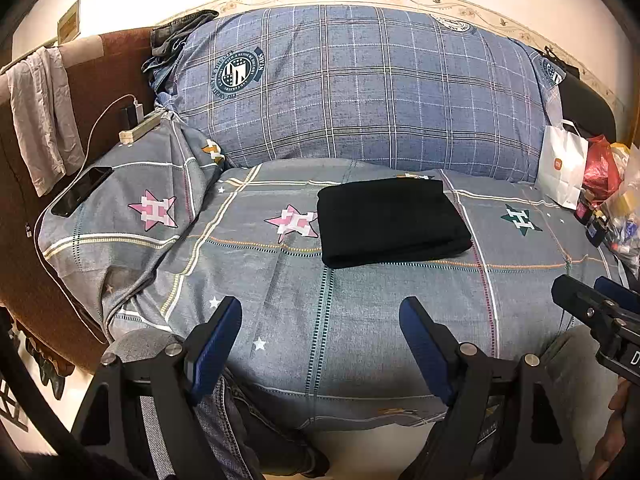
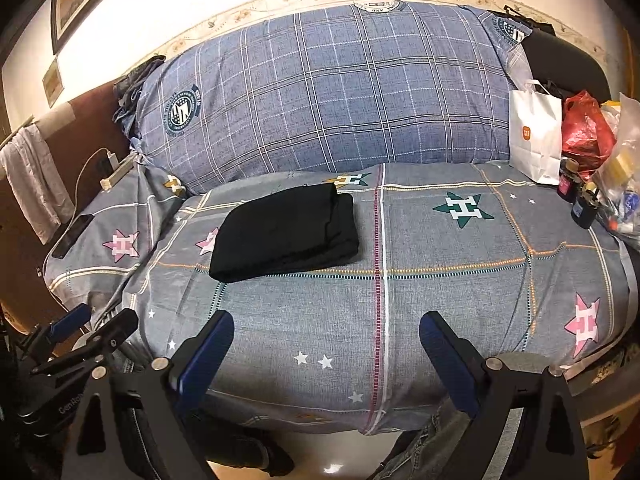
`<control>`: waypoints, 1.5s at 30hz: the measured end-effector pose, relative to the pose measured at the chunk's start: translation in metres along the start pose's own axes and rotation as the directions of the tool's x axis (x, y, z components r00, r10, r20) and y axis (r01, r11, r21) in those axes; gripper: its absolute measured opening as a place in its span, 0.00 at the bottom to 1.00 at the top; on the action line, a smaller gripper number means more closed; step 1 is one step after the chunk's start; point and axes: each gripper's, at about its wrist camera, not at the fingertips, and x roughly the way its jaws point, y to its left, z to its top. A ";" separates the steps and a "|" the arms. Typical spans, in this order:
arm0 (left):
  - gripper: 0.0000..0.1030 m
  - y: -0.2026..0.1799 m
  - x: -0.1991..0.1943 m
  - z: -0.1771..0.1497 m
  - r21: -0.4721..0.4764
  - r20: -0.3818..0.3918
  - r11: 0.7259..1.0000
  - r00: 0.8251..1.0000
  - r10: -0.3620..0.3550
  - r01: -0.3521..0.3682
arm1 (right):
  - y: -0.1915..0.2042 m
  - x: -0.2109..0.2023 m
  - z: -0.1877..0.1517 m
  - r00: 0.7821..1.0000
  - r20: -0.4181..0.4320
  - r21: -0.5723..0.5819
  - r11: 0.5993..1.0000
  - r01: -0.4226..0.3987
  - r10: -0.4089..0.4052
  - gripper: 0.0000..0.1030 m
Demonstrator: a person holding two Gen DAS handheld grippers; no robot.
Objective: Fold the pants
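Observation:
The black pants [image 1: 390, 222] lie folded into a compact rectangle on the grey star-patterned bedsheet [image 1: 280, 300]; they also show in the right wrist view [image 2: 286, 234]. My left gripper [image 1: 320, 312] is open and empty, held back near the bed's front edge, well short of the pants. My right gripper [image 2: 326, 330] is open and empty too, near the front edge and to the right of the pants. The right gripper also shows at the right edge of the left wrist view [image 1: 592, 292], and the left gripper at the lower left of the right wrist view [image 2: 96, 324].
A big blue plaid pillow [image 1: 360, 88] lies behind the pants. A phone [image 1: 80, 196] and a power strip [image 1: 140, 128] lie at the left. A white paper bag [image 1: 560, 164], a red bag [image 1: 600, 168] and small bottles [image 2: 580, 204] stand at the right.

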 end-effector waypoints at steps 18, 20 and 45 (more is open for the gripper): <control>0.79 0.000 -0.002 0.000 -0.003 -0.004 1.000 1.000 -0.002 0.002 | 0.003 -0.001 0.000 1.000 -0.002 -0.001 1.000 -0.001 0.001 0.93; 0.79 0.000 -0.003 0.000 -0.002 -0.003 1.000 1.000 -0.002 0.002 | 0.003 -0.001 0.000 1.000 -0.002 0.000 1.000 -0.001 0.001 0.93; 0.79 0.000 -0.001 0.000 0.006 -0.007 1.000 1.000 -0.006 0.007 | 0.001 0.000 0.001 1.000 -0.010 -0.001 1.000 -0.004 0.004 0.93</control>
